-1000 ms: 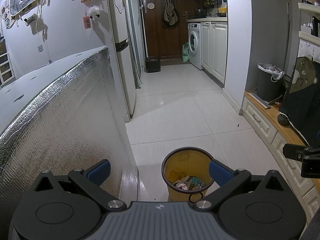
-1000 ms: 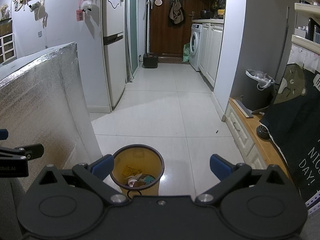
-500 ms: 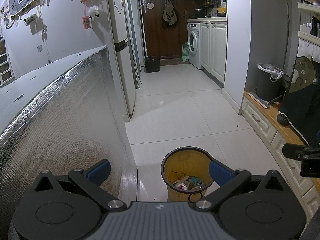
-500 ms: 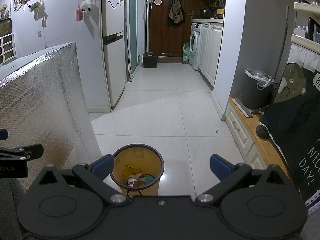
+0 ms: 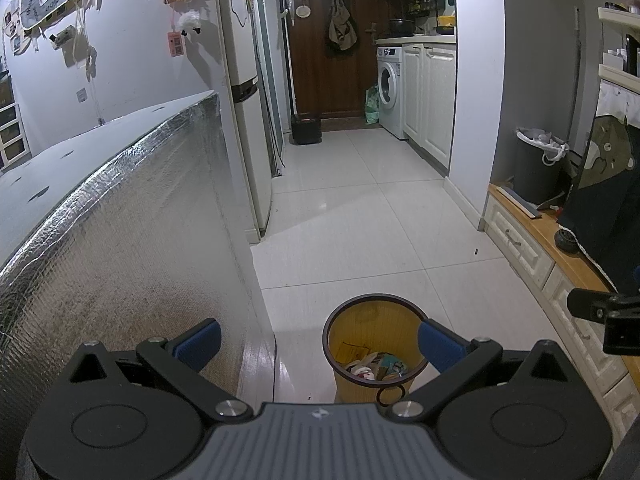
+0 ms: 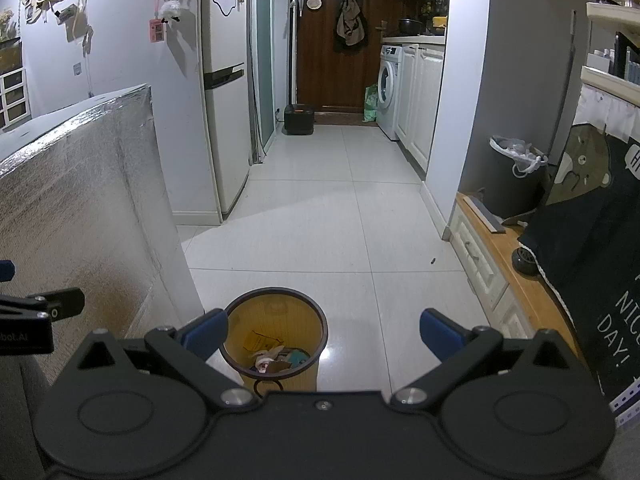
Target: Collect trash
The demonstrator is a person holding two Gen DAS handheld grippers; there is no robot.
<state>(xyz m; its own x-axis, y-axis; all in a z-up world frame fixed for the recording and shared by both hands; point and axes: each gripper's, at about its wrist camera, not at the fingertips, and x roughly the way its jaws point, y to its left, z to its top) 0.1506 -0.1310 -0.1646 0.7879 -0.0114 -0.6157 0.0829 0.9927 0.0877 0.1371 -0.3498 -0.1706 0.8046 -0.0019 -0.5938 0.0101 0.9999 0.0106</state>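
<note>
Nothing has visibly moved since the earlier frames: both claws hang in the same spots above the floor and the bin below sits where it was.

The left claw (image 5: 318,338) has its blue-padded fingers (image 5: 199,341) spread wide apart with nothing between them. The right claw (image 6: 324,332) is likewise spread wide and holds nothing.

The small round yellow waste bin with a dark rim (image 5: 374,340) stands on the white tiled floor (image 5: 360,232), near the camera and just right of the foil-covered silver panel (image 5: 120,240). In the left wrist view it lies toward the right finger; in the right wrist view the same bin (image 6: 276,332) lies toward the left finger. Inside it is the collected trash (image 6: 276,358): crumpled white paper, a teal scrap, a brownish piece and a yellow slip against the inner wall.

Further off on the right, a dark grey bin lined with a white bag (image 6: 516,176) stands on the low wooden surface (image 6: 532,292); the bag's edges fold over the rim, and what it holds cannot be seen.
</note>
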